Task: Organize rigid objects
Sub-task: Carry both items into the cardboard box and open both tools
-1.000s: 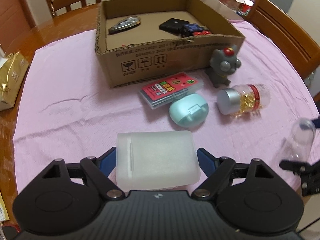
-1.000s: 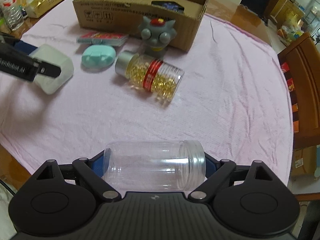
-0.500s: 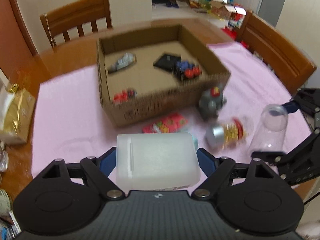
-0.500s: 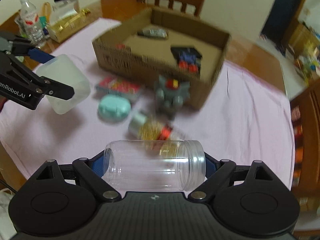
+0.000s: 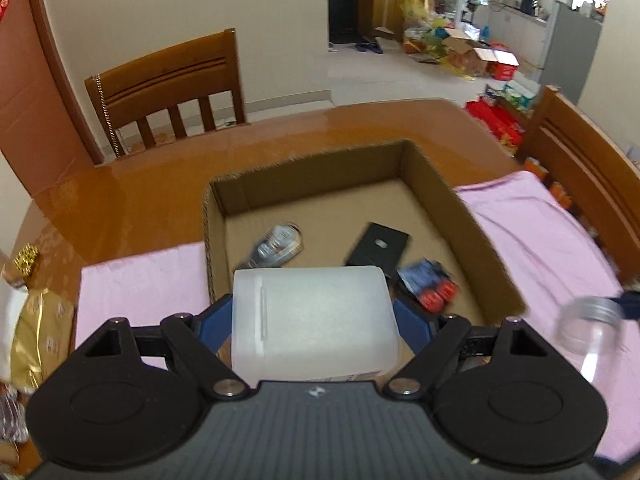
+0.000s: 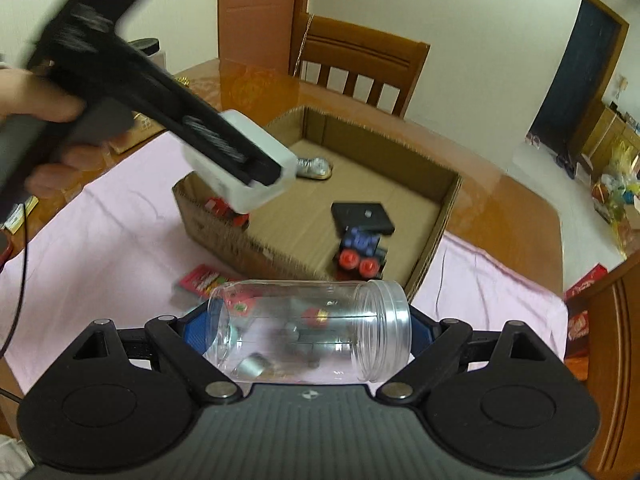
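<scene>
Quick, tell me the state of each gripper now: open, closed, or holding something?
Left gripper: closed on the white plastic box, held above the cardboard box.
Right gripper: closed on the clear empty jar, lying sideways between the jaws.

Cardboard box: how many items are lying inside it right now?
4: a silver item at the back, a black case mid-floor, a blue-and-red toy before it, a red item near-left. The held white container may hide more.

This was a home dining room: a glossy wooden bench [image 5: 160, 200] partly covered by a pink cloth [image 5: 532, 232] stood with wooden dining chairs [image 5: 168, 92] drawn up to it. Beyond it an open doorway [image 5: 352, 4] gave onto tiled floor cluttered with boxes and bags [image 5: 460, 48], near a kitchen counter with a kettle [image 5: 527, 0].
</scene>
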Available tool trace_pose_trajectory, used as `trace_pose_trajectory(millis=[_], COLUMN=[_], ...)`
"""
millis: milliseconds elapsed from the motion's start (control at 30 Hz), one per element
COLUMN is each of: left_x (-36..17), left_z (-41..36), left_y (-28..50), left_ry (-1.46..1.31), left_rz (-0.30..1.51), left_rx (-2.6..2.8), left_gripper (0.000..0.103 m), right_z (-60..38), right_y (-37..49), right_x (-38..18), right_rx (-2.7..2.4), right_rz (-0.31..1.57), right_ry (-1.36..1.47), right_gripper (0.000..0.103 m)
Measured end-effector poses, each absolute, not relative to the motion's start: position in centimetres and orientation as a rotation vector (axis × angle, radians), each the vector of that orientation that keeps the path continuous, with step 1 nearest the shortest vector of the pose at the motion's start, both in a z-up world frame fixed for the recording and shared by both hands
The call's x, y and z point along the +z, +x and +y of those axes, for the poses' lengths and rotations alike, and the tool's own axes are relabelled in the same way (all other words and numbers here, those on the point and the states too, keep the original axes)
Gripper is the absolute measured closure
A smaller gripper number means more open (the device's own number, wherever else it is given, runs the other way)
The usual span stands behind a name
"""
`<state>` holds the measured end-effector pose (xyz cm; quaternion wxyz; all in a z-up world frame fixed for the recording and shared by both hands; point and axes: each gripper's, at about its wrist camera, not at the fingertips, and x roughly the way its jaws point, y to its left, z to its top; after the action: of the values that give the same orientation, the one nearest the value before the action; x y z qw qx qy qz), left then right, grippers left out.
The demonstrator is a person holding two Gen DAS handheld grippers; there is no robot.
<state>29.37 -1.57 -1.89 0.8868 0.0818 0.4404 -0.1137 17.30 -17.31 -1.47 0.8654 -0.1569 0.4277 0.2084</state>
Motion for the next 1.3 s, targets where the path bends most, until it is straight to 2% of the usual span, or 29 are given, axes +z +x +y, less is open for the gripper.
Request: trace_pose_trajectory(millis=[333, 500, 733, 1033, 1133, 1300], left_x=[-4.2, -3.1, -1.4, -2.2, -2.5, -3.0], left_z=[0.1, 1.6, 4.7, 8.0, 8.8, 9.4], left_y=[33.4, 31.4, 27.3, 22.9, 21.8, 20.3], left_ry=[0.086, 0.082, 0.079, 0.016, 0.004, 0.005], left_rz=[0.916, 0.923, 0.89, 0.899, 0.907, 0.915], left_rx=[-0.139, -0.127, -0.071, 0.005, 0.014, 0.023], left_gripper=[0.013, 0.008, 0.008, 0.008, 0.008, 0.008], right_z=[-16.8, -16.6, -15.4, -11.6, -10.3, -9.7], right_y=[20.2, 21.8, 24.6, 27.5, 28.4, 28.0], right_x=[-0.9, -1.0, -1.4, -2.2, -3.0, -3.6], right_rx=[0.439, 0.438, 0.45, 0.501, 0.498, 0.508], right_rz=[0.864, 0.868, 0.875, 0.864, 0.865, 0.878], right_ry=[-0.34, -0.326, -0.31, -0.38, -0.412, -0.424], right_gripper=[0.01, 0.01, 0.01, 0.01, 0.0, 0.0])
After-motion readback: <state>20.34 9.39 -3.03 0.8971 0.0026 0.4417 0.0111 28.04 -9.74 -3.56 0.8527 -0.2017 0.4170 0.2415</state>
